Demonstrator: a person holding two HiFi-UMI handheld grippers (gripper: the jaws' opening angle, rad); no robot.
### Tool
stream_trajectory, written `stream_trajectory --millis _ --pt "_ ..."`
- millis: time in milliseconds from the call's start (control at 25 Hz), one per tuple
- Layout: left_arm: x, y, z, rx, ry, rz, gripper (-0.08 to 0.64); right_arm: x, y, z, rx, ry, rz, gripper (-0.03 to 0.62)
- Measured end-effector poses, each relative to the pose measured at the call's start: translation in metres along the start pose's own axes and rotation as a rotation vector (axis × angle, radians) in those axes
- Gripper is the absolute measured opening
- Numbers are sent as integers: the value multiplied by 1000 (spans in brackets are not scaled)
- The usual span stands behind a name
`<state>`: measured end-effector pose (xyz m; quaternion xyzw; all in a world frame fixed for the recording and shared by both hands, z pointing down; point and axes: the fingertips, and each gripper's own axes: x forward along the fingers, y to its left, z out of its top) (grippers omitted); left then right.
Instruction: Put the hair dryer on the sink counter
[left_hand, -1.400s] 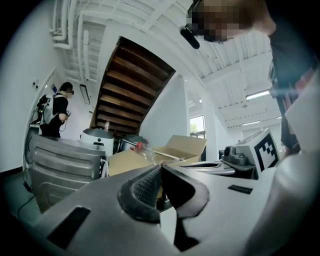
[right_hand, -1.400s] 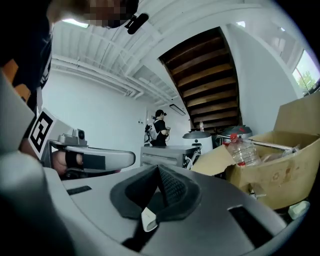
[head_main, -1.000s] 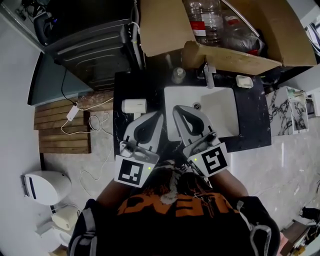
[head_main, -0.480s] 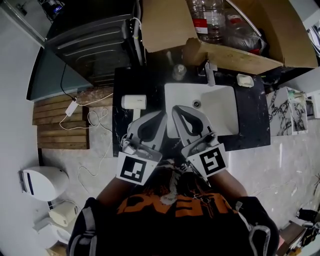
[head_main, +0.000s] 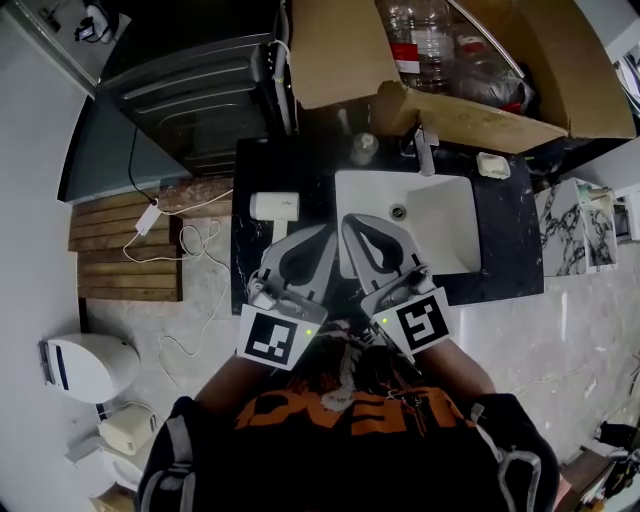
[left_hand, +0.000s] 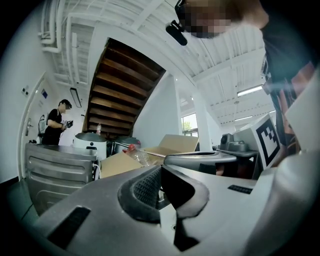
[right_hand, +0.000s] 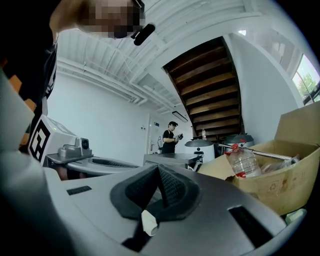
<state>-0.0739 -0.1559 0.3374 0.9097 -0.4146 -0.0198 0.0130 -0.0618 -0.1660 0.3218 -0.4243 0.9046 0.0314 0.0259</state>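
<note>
Sink counter (head_main: 500, 240) holds hair dryer (head_main: 273, 206), near the left tool (head_main: 324, 231); it and right tool (head_main: 346, 221) pressed together.

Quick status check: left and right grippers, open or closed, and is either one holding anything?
Left gripper: closed, jaws together, nothing between them.
Right gripper: closed, jaws together, holding nothing.

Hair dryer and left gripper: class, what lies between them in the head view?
Nothing but a bare strip of the black sink counter lies between the hair dryer and the left gripper, as the head view shows.
</note>
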Motion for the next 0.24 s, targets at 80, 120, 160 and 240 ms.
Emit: stream_trajectory --millis 80,120,160,240 --pt "-1 2 -1 -6 3 3 23 1 2 -1 -1 -1 -1 14" --pt "-2 2 -2 -8 2 3 23 2 3 -2 -2 -1 -2 14" --pt "-4 3 -2 -9 2 3 23 2 4 -3 -2 0 -3 14" --pt "-7 3 -4 -12 4 0 23 3 7 -4 0 2 -3 14"
